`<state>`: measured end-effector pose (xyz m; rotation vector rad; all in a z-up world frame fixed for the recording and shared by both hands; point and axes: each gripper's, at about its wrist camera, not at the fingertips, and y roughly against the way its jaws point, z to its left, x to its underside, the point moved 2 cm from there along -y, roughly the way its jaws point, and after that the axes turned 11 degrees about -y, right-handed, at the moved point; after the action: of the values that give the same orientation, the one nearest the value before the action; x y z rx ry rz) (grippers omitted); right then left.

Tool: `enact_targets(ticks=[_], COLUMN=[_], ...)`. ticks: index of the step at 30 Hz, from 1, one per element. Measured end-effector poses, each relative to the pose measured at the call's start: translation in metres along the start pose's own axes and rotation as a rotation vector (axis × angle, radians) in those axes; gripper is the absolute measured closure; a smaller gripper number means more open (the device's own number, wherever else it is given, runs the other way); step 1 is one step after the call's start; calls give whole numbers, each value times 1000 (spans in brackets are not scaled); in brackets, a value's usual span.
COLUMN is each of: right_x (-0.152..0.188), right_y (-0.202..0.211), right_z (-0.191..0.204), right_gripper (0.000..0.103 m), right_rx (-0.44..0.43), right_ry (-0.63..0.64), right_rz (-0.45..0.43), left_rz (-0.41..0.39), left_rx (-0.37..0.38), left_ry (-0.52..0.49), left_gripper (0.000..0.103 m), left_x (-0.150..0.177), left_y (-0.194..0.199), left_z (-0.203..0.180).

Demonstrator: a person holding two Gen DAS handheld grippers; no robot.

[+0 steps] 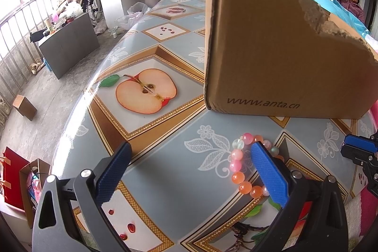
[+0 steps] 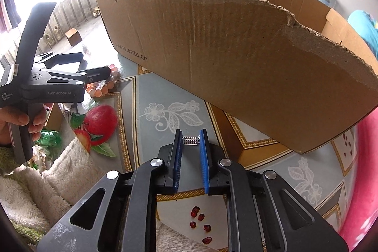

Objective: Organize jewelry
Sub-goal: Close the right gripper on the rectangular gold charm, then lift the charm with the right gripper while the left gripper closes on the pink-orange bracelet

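In the left wrist view, a bracelet of pink and orange beads (image 1: 237, 167) lies on the table just inside the right finger of my left gripper (image 1: 191, 152). That gripper is open wide and grips nothing. My right gripper (image 2: 191, 144) has its blue pads drawn close on a small silver charm (image 2: 190, 141), which spans the gap between them just above the tablecloth. The torn brown cardboard box (image 1: 271, 51) stands right behind both grippers, with its ragged front wall (image 2: 236, 51) facing me. From the right wrist view the left gripper (image 2: 94, 65) hangs over the bracelet (image 2: 104, 87).
The table (image 1: 165, 169) has a glossy fruit-print cover, and its edge curves down the left. A fluffy white sleeve (image 2: 61, 169) and a hand (image 2: 21, 119) are at the lower left. Pink fabric (image 2: 368, 169) borders the right. A person (image 1: 352, 1) sits far back.
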<state>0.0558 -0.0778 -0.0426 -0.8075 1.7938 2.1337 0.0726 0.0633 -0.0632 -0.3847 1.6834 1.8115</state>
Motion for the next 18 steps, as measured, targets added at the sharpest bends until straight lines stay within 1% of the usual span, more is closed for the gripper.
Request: enact_targets(ticks=[7,14,16,18], right_x=[-1,-4,-5,-6], right_y=[-2,19,23,27], right_z=[0,-18,-21,-26], right_gripper=[91,91,91,91], right_rx=[-20,-48,-51,-59], right_ry=[-30,-90,-108,-131], right_rz=[-4,-41,-51,-59], left_rz=[-2,-6,-8,-60], left_rx=[2,6,-17,-54], left_ry=[-4,-16,-35,-49], left_gripper=[4,4,4,4], left_x=[-1,-2,-2,-2], left_y=[0,-1,1,11], left_z=[-1,-1,-2,-1])
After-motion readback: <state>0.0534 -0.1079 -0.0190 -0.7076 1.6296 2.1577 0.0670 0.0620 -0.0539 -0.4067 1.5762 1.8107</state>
